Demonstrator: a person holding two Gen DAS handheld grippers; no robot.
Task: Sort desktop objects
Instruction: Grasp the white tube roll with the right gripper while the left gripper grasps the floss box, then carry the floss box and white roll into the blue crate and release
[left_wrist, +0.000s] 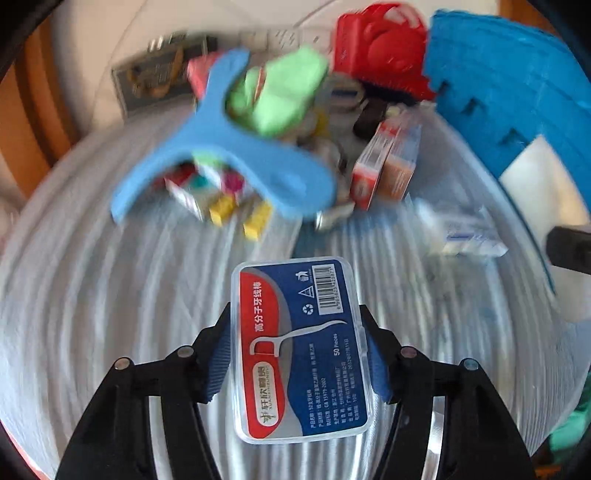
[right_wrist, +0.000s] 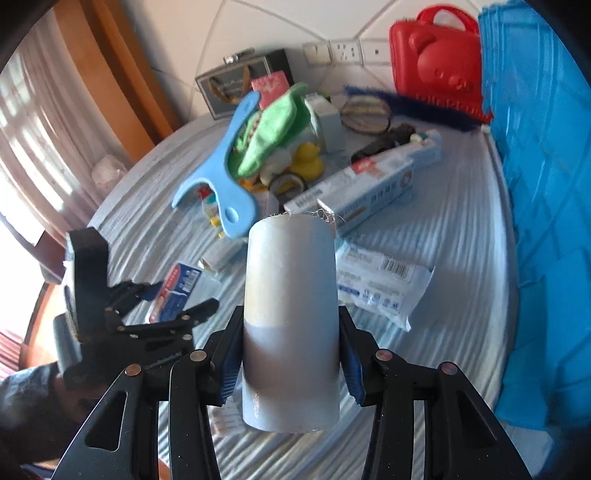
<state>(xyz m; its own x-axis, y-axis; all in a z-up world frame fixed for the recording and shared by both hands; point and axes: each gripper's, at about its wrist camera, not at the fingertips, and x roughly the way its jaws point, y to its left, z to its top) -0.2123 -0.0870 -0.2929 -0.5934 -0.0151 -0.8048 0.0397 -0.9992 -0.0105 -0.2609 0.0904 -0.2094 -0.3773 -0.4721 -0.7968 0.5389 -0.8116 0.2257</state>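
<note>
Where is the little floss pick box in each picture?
Left wrist view: the floss pick box is at the bottom middle, squeezed between the left gripper's blue pads.
Right wrist view: the box is at the lower left, between the left gripper's black fingers.
Shared landmark: the big blue hanger-shaped plastic piece lies in the pile behind the box.

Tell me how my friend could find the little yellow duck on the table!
Start at the red case with a bear face standing at the wall. Come forward to the pile in the middle of the table, where a green cloth lies. The duck sits just right of that cloth, behind the long toothpaste box. It is the only yellow animal there.
</note>
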